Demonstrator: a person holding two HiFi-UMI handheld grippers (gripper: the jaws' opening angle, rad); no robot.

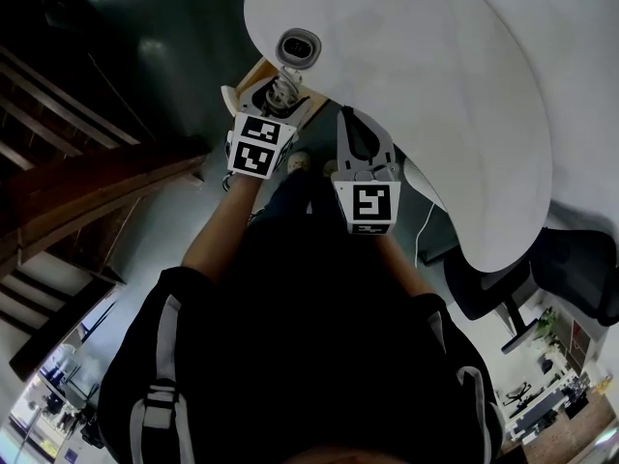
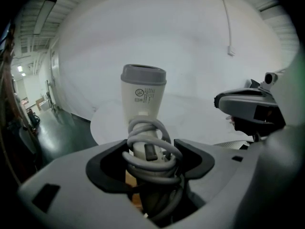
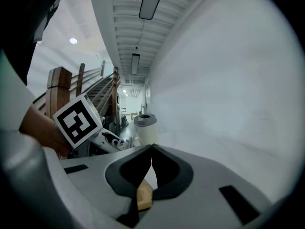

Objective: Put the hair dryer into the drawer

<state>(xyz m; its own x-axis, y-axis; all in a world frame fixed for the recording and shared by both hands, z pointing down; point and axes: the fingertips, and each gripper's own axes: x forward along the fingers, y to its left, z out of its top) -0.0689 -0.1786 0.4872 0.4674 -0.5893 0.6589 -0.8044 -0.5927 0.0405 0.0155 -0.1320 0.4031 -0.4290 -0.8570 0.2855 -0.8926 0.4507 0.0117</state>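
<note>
The hair dryer point(image 2: 143, 97) is white with a grey nozzle rim, and its grey cord is wound round the handle. My left gripper point(image 2: 150, 149) is shut on the handle over the cord coils, with the nozzle pointing away from it. In the head view the hair dryer point(image 1: 298, 48) is held by the left gripper point(image 1: 280, 90) at the near edge of the white table point(image 1: 464, 85). My right gripper point(image 1: 348, 114) hangs just right of it, shut and holding nothing. In the right gripper view the right gripper point(image 3: 151, 148) has its jaw tips touching, and the nozzle point(image 3: 145, 127) shows beyond. No drawer is clearly in view.
A light wooden piece point(image 1: 253, 73) shows under the left gripper and below the right jaws point(image 3: 144, 197). A wooden staircase point(image 1: 77, 191) runs along the left. A dark office chair point(image 1: 493, 288) stands under the table's right end. Dark glossy floor lies below.
</note>
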